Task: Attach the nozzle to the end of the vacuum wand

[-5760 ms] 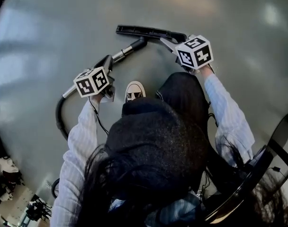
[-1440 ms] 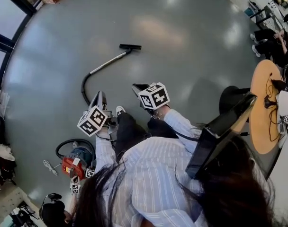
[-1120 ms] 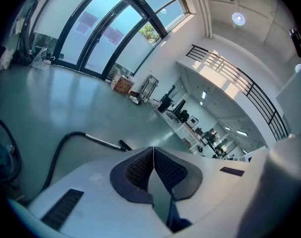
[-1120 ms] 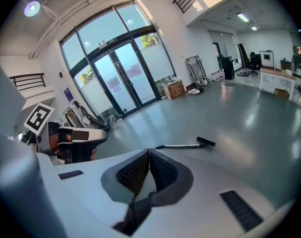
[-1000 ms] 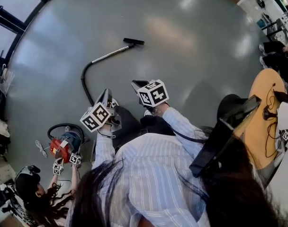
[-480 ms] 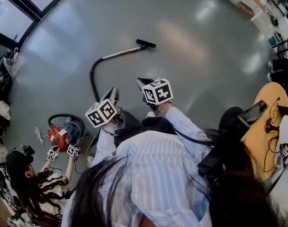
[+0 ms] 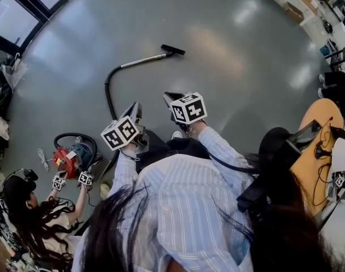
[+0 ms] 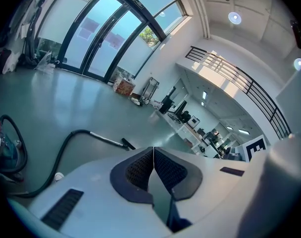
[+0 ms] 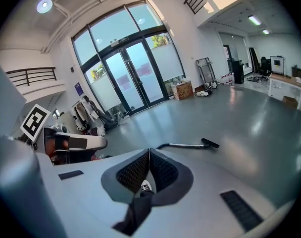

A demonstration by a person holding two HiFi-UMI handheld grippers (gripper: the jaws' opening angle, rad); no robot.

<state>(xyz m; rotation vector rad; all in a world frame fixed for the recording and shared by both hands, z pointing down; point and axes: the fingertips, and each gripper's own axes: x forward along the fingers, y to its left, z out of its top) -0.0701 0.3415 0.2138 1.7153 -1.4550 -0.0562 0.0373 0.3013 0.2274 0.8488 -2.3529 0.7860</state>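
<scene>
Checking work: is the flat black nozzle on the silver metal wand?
On: flat black nozzle caps the end of the silver metal wand.

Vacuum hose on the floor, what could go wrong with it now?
The black curved hose lies close in front of the person in the striped shirt, who might trip on it. A second person crouches at the red vacuum cleaner; shifting it could tug the silver wand and black floor nozzle askew.

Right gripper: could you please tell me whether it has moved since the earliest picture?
Yes. The right gripper has pulled back from the nozzle on the floor: beside it then, far from it now.
</scene>
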